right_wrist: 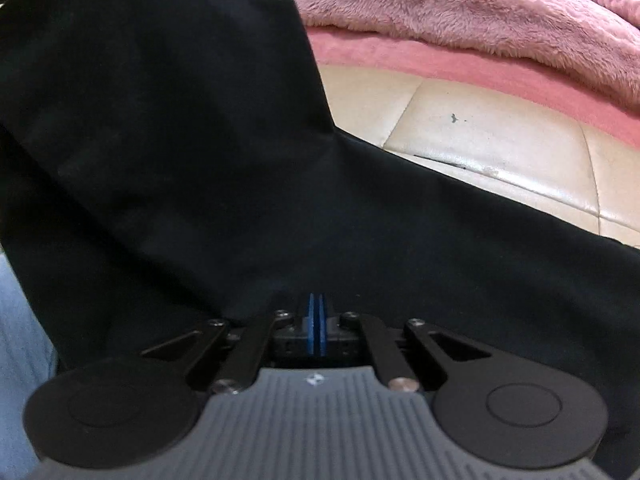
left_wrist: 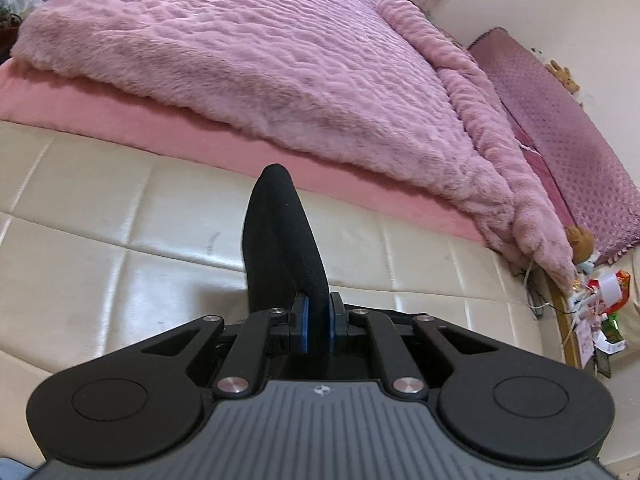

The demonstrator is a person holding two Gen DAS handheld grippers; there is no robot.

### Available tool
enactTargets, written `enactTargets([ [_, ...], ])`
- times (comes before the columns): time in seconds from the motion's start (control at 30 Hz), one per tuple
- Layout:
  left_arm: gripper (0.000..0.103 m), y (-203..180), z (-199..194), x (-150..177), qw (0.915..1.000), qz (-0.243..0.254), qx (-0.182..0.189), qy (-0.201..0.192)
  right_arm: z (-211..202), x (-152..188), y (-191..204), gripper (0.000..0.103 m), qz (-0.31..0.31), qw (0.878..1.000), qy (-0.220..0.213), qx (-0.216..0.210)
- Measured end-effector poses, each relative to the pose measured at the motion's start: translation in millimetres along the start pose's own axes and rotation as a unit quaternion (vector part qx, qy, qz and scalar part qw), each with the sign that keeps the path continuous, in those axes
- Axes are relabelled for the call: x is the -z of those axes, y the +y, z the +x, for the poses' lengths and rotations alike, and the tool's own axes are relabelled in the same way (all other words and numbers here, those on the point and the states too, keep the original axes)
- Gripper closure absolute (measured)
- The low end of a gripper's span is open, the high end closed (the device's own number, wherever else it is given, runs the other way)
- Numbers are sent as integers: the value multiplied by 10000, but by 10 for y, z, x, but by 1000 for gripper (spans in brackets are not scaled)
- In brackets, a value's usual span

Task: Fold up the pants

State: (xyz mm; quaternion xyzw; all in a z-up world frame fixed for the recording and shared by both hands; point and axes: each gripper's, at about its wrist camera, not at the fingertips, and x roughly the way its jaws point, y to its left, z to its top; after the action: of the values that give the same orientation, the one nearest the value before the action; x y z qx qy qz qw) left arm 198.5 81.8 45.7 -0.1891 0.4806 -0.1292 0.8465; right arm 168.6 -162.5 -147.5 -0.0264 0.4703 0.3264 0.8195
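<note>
The black pants stand up as a narrow fold of cloth between the blue pads of my left gripper, which is shut on them above the cream quilted surface. In the right wrist view the black pants fill most of the frame, draped over and in front of my right gripper. Its blue pads are pressed together with the cloth edge at their tips; whether cloth lies between them is hard to tell.
A fluffy pink blanket lies on a pink sheet beyond the cream surface. A purple quilted headboard, soft toys and clutter are at the right by the wall. Light blue cloth shows at lower left.
</note>
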Motion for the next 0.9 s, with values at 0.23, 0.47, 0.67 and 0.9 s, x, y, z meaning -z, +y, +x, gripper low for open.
enactTargets([
  [0.23,94,-519,114,51,9998,167,142,30,-715,127,-483,103,506,9961,-591,407],
  [0.47,95,-1187,490,227,9977,537,306,295,-1479,588,-1243,103,1378,9820,-768,1036],
  [0.67,96,-1620,1088,487,9939,789,205,741,-1556,929,-1352,103,1798,9773,-731,853],
  [0.9,96,-1724,1755,811,9895,622,125,1301,-1435,1063,-1414,103,2077,9741,-674,591],
])
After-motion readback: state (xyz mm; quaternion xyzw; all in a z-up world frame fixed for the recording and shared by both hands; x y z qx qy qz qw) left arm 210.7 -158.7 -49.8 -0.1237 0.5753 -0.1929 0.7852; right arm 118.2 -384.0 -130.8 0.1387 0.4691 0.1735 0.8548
